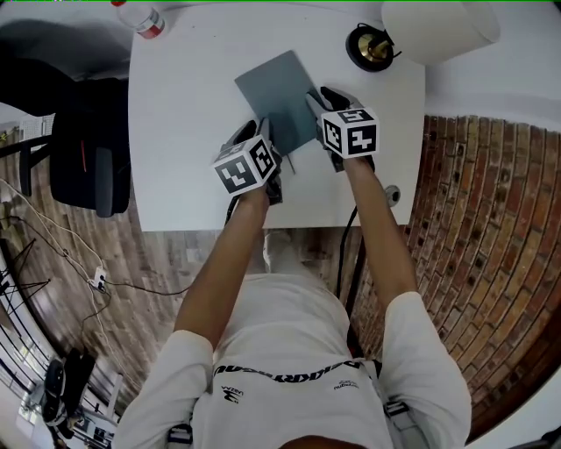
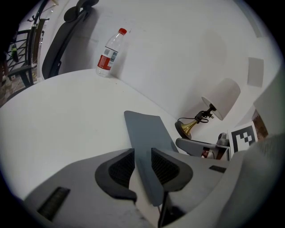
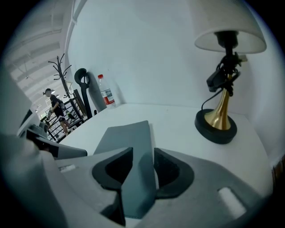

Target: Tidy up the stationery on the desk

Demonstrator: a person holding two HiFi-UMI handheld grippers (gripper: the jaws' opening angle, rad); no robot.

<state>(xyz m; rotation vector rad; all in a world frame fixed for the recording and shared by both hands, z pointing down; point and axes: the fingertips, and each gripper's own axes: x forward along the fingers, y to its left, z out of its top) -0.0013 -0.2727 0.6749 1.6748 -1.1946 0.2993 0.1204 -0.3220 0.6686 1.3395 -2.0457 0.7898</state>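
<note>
Gripping the grey notebook (image 1: 276,92) with both claws, you have it pinched along its near edge: your left gripper (image 1: 259,133) is clenched on the near-left corner and your right gripper (image 1: 317,98) on the near-right side, each with its pads pressed flat against the cover and the rest of the notebook reaching out ahead of the jaws. It lies askew on the white desk (image 1: 193,105). Its near end looks slightly raised, though whether the far end rests on the surface you cannot tell. Ahead and to the right of your right claw stands the brass-footed lamp (image 1: 370,48); far ahead and to the left of your left claw stands a water bottle (image 1: 140,17). No other stationery shows on the desk, so the tidying appears to hinge on this one item. It is grasped but not yet squared up or put away, and no tray or holder for it is in sight.
</note>
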